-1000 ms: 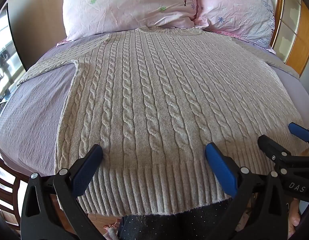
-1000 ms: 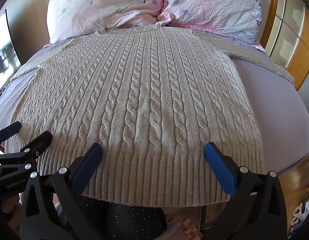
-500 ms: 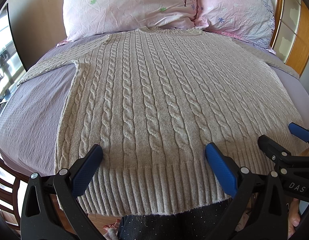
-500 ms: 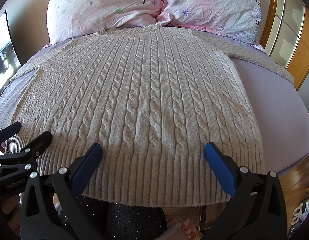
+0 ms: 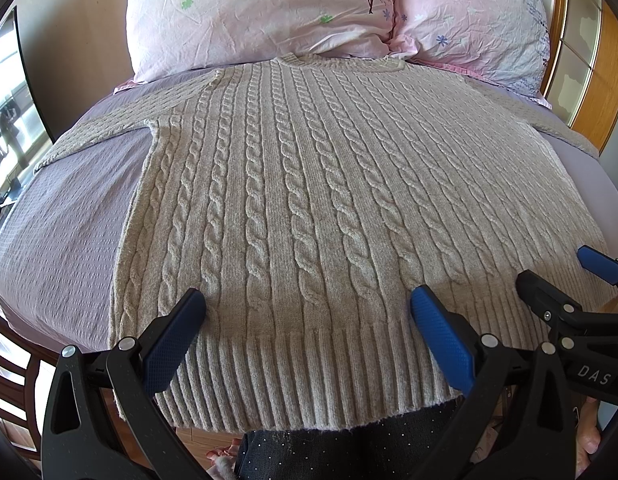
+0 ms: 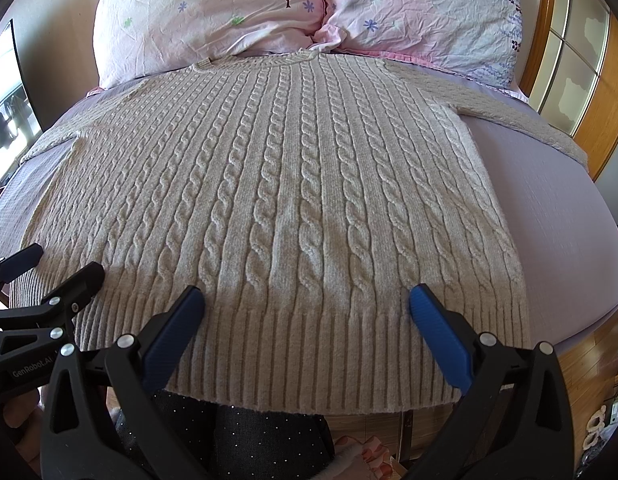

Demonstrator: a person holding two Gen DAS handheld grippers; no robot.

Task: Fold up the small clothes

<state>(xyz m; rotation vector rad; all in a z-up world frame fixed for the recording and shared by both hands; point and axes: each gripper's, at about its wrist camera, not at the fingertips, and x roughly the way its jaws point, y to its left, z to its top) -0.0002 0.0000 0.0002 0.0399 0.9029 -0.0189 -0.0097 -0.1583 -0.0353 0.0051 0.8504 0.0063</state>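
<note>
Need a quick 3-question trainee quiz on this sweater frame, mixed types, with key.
1. True or false: the sweater lies spread flat on the bed, neck toward the pillows.
2. Multiple choice: the left gripper is A) shut on the hem, B) open above the hem, C) shut on a sleeve.
3. Fill in: in the right wrist view, the right gripper is ____, holding nothing.

Key: 1 true; 2 B; 3 open.
</note>
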